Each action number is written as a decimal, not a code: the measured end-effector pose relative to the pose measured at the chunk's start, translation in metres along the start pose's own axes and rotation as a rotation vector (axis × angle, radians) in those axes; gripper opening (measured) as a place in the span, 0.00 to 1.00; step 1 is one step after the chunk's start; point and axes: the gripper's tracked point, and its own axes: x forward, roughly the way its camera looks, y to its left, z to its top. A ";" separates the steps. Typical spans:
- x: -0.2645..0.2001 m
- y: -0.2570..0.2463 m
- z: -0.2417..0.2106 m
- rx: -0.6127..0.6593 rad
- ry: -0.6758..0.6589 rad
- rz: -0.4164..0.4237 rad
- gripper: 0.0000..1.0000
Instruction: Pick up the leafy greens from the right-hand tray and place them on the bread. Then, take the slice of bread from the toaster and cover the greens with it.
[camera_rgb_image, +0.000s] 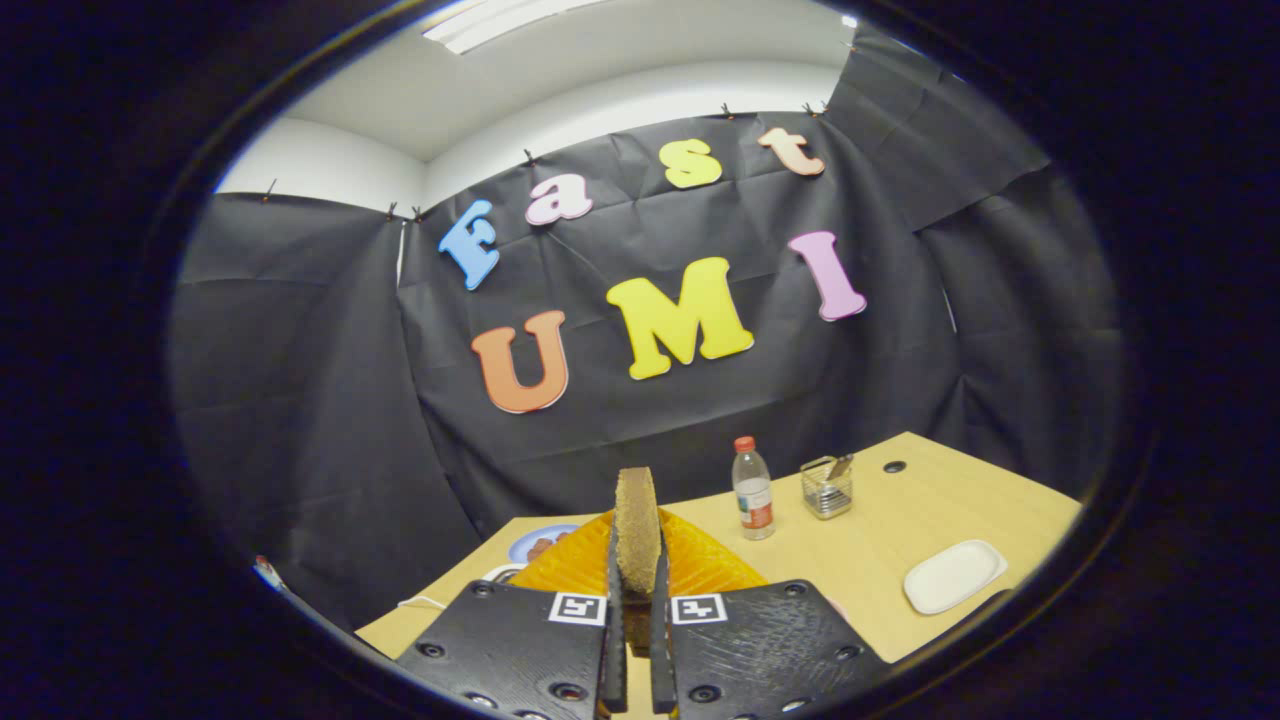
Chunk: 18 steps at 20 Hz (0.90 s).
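Brown and rough-crusted, the slice of bread (637, 525) stands on edge between the two fingers of the gripper (636, 640), which are closed on it, one pressing each flat face. The slice rises well above the fingertips, its narrow crust edge turned toward the camera, and it appears lifted clear of the table. Right behind it, and partly hidden by it and by the gripper's body, lies an orange ribbed thing (700, 565), rounded and spreading out to both sides; what it is cannot be made out for sure from this angle. Beyond the orange shape, to the left, the rim of a pale blue plate (530, 540) shows with something brownish on it, too small to name. To the right of the bread, farther back on the light wooden table (880, 560), a clear plastic bottle (753, 490) with a red cap stands upright. Just beside the bottle, to its right, sits a small wire basket (827, 488) with a utensil leaning in it. Nearer and farther right, well apart from the bottle and basket, a white tray (955, 576) lies flat close to the table's edge. A small dark round hole (894, 467) marks the tabletop behind the basket. Black cloth hangs as the wall behind the table.
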 end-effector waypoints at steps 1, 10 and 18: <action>-0.002 -0.014 0.000 0.008 0.001 -0.016 0.09; 0.007 -0.089 -0.029 0.037 0.072 -0.079 0.09; 0.036 -0.080 -0.075 0.029 0.145 -0.037 0.09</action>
